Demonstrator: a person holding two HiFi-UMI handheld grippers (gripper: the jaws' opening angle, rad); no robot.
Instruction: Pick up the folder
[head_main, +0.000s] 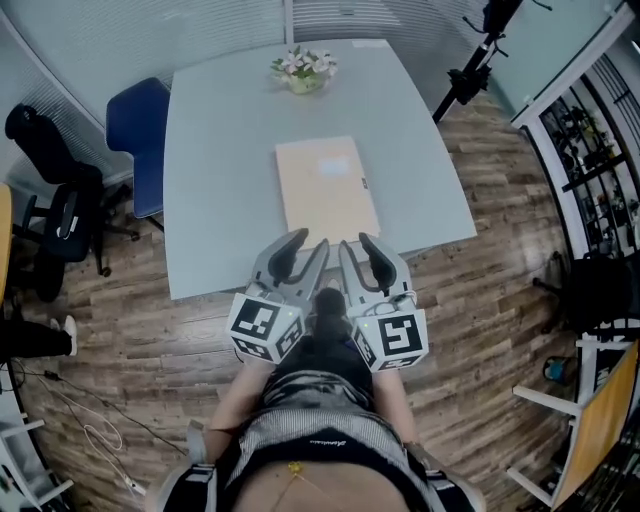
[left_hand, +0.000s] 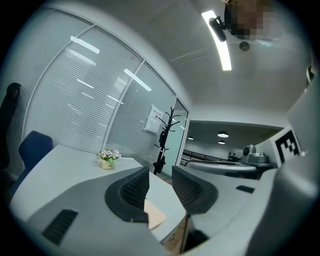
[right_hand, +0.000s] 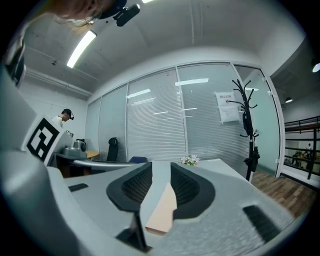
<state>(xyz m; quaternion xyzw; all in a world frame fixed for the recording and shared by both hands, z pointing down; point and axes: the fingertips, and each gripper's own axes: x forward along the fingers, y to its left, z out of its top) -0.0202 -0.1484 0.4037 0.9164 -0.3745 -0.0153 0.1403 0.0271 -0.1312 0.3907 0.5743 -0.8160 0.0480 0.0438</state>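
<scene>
A: Where's the folder (head_main: 327, 187)?
B: Flat on the table (head_main: 220, 150), abt mid-width, its short end close to the table's near edge.
A: And the left gripper (head_main: 303, 246)?
B: Over the table's near edge, by the folder's near-left corner. Jaws apart, nothing pinched. Folder corner shows low btwn them, no pad on it.
A: The right gripper (head_main: 358, 244)?
B: Same edge of the table, just beside the left one. Jaws parted, w/ the folder lying in the gap ahead, not clamped.
A: Anything else?
B: Flower pot (head_main: 304, 70) at the table's far edge, blue chair (head_main: 138, 125) at its left side.
</scene>
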